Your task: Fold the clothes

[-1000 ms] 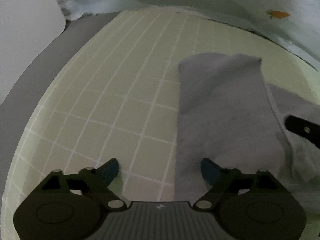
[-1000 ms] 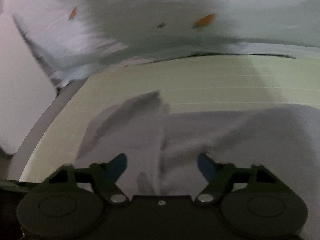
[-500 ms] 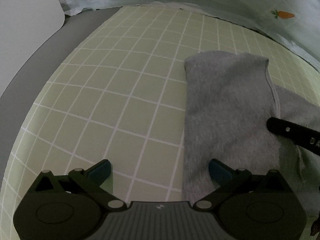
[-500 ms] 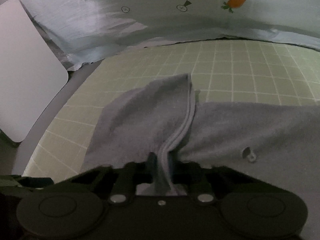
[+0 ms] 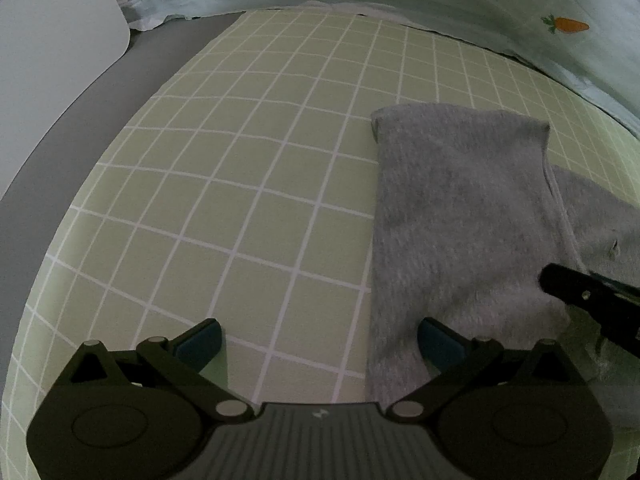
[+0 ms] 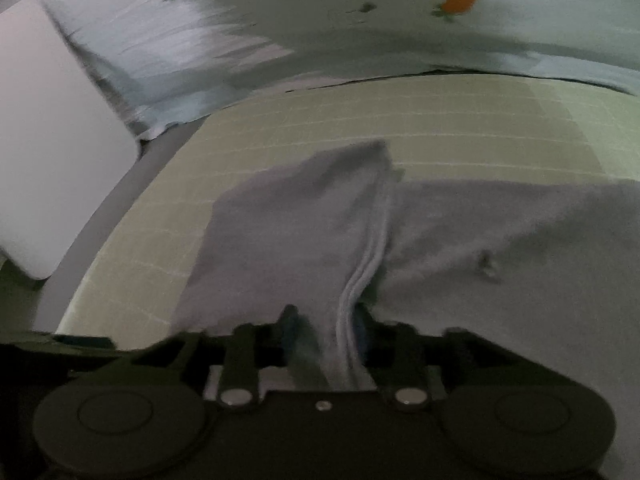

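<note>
The grey garment (image 5: 460, 216) lies on the green checked sheet (image 5: 240, 200), toward its right side. The right gripper (image 6: 324, 324) is clamped on its hemmed edge, which runs straight away from the fingers. The left gripper (image 5: 320, 338) hangs spread wide, empty, its right finger over the cloth's left edge.

Your garment (image 5: 460, 208) lies on the gridded sheet (image 5: 248, 184), right of centre ahead of your left tongs (image 5: 320, 340). Your right tongs (image 6: 324, 326) sit at its near folded edge. The patterned bedding (image 6: 360, 40) lies behind the sheet, with the white panel (image 5: 52, 60) to its left.
</note>
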